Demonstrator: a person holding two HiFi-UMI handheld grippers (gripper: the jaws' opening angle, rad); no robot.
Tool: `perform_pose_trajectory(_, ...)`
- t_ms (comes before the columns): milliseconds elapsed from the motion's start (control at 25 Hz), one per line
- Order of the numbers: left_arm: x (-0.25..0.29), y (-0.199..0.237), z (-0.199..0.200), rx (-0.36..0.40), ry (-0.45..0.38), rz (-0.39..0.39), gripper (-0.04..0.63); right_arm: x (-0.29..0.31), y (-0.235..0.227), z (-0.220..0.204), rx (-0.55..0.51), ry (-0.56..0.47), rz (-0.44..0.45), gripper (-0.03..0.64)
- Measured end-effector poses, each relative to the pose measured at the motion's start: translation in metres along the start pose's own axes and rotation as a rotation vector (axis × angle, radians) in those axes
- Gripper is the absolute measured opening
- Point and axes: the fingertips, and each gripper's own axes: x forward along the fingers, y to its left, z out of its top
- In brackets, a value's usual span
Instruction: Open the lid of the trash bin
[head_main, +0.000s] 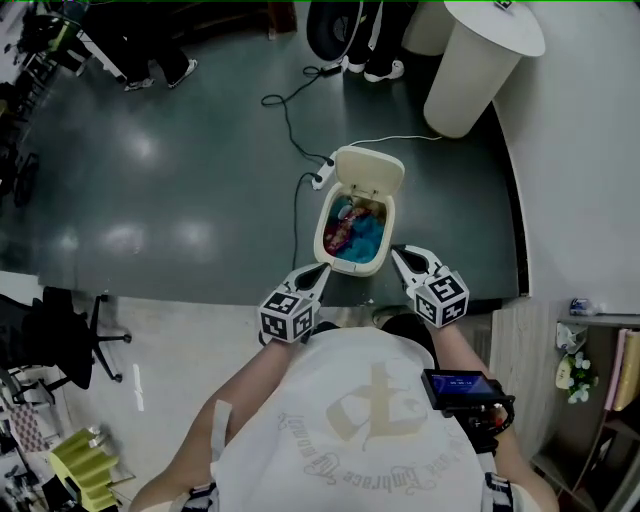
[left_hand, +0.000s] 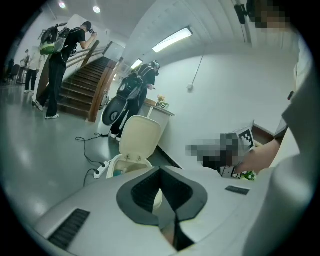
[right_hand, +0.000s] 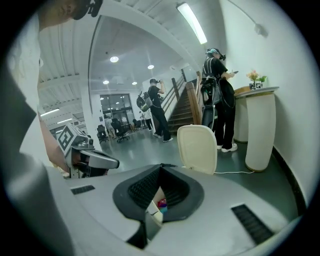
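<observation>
Dark floor (head_main: 180, 150), trash bin (head_main: 321, 232), lid (head_main: 368, 168) upright

White T-shirt (head_main: 290, 420); grey left gripper (head_main: 324, 269), right gripper (head_main: 395, 251)

**Floor** (head_main: 150, 150): dark and glossy, reflecting ceiling lights, giving way to a paler strip (head_main: 170, 350) toward the bottom of the head view.

Items resting on it:
- Cream trash bin (head_main: 321, 232) is standing with its lid (head_main: 368, 168) tilting up and back, colourful contents showing inside.
- White power strip (head_main: 322, 178) is lying just beside the bin's left side.
- Black cable (head_main: 288, 118) is trailing from the power strip across the dark floor.
- White cable (head_main: 410, 139) is running behind the bin toward a white pedestal (head_main: 470, 70).
- Black office chair (head_main: 65, 335) is sitting well apart, on the paler strip.
</observation>
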Motion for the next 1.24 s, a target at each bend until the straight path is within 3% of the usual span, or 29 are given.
perform_pose_trajectory(520,0.005,-0.02,0.01,0.043,-0.011,-0.023,0.014,-0.05,-0.004,-0.008,0.041,-0.083,-0.038,0.005)
perform_pose_trajectory(1240,0.026,-0.056,-0.001,0.083,0.027,-0.078,0.014,-0.081,-0.012,-0.025,0.074,-0.103,-0.058,0.005)
